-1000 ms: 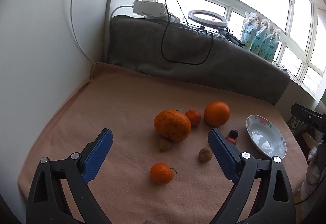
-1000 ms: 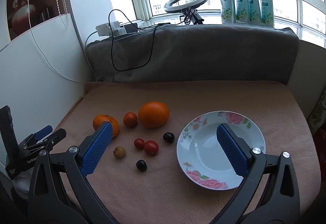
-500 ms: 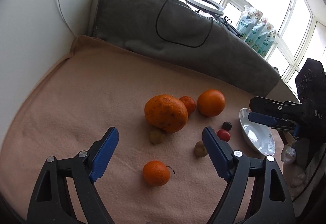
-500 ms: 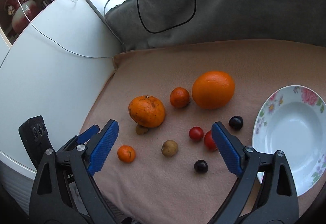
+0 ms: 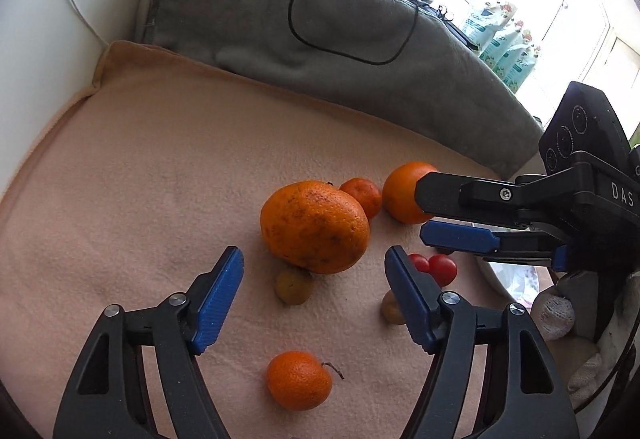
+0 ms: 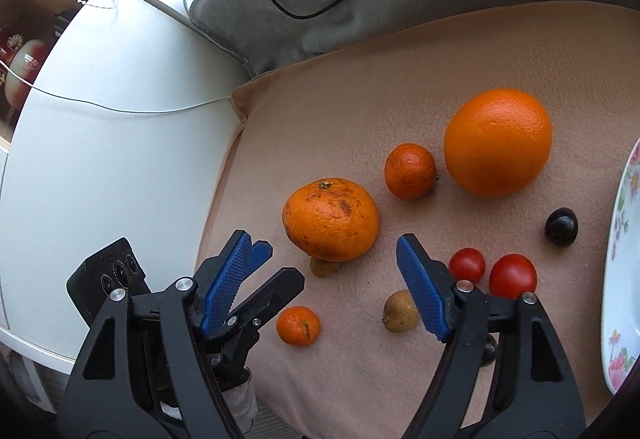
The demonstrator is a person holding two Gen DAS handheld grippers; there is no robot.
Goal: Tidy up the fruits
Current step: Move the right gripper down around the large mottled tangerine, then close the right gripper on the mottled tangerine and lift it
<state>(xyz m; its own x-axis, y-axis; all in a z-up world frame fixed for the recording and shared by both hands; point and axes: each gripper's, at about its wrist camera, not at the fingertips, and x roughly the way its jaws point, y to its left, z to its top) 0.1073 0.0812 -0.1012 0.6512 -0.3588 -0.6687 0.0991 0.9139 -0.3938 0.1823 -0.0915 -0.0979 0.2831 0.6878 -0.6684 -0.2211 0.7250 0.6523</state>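
Fruits lie on a pink cloth. A big speckled orange [image 5: 314,226] [image 6: 331,225] sits in the middle, with a small brown fruit [image 5: 293,286] touching its near side. A smooth orange [image 6: 498,142], a mandarin [image 6: 409,170], two red tomatoes [image 6: 512,275], a dark plum [image 6: 561,227], a yellowish fruit [image 6: 400,316] and a small tangerine [image 5: 299,380] [image 6: 298,325] lie around. My left gripper [image 5: 314,277] is open, low over the brown fruit. My right gripper [image 6: 326,267] is open above the same spot.
A floral white plate [image 6: 624,271] stands at the right edge. A grey cushion [image 5: 320,19] with a black cable lines the back. A white wall [image 6: 100,159] bounds the left side. My right gripper's fingers [image 5: 460,235] reach in from the right in the left wrist view.
Both grippers have moved forward and down toward the fruit cluster. The right gripper swung left, away from the plate. Both stay open and empty.
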